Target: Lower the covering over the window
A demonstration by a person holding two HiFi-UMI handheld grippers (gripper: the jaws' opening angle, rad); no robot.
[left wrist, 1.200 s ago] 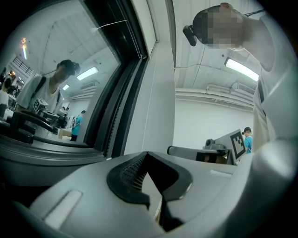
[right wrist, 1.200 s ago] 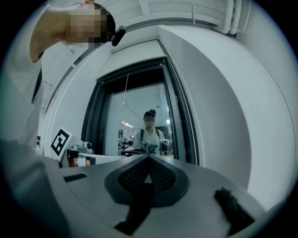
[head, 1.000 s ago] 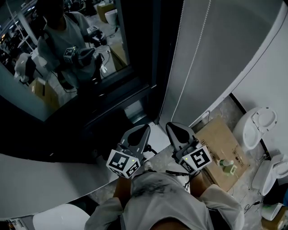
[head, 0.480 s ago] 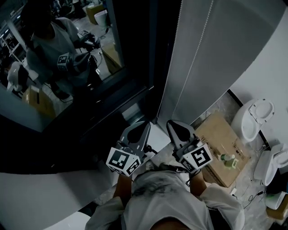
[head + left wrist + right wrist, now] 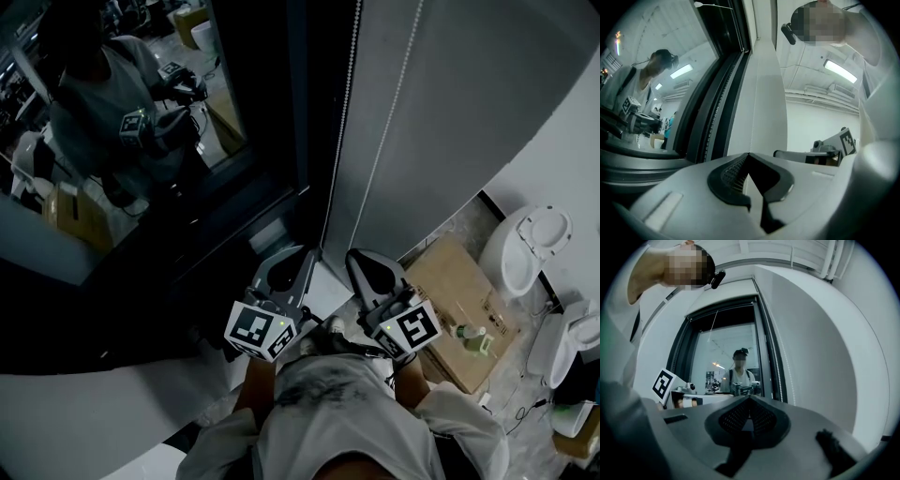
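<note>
A grey roller blind (image 5: 459, 103) hangs to the right of a dark window (image 5: 141, 141), whose glass mirrors a person. A bead chain (image 5: 343, 122) runs down the blind's left edge, and a thinner cord (image 5: 398, 94) hangs further right. My left gripper (image 5: 302, 255) and right gripper (image 5: 362, 259) are side by side, level, aimed at the foot of the frame, both shut and empty. In the left gripper view the blind (image 5: 761, 103) is straight ahead and the chain (image 5: 714, 122) lies left. In the right gripper view the window (image 5: 726, 357) is ahead, with the chain (image 5: 777, 366) just right.
A cardboard box (image 5: 464, 300) lies on the floor at the right, with white rounded fixtures (image 5: 530, 248) beyond it. A pale curved ledge (image 5: 94, 394) runs under the window at the lower left.
Both grippers have edged nearer the window frame and the blind's left edge. The bead chain now hangs closer above the left gripper. Their jaws stay shut.
</note>
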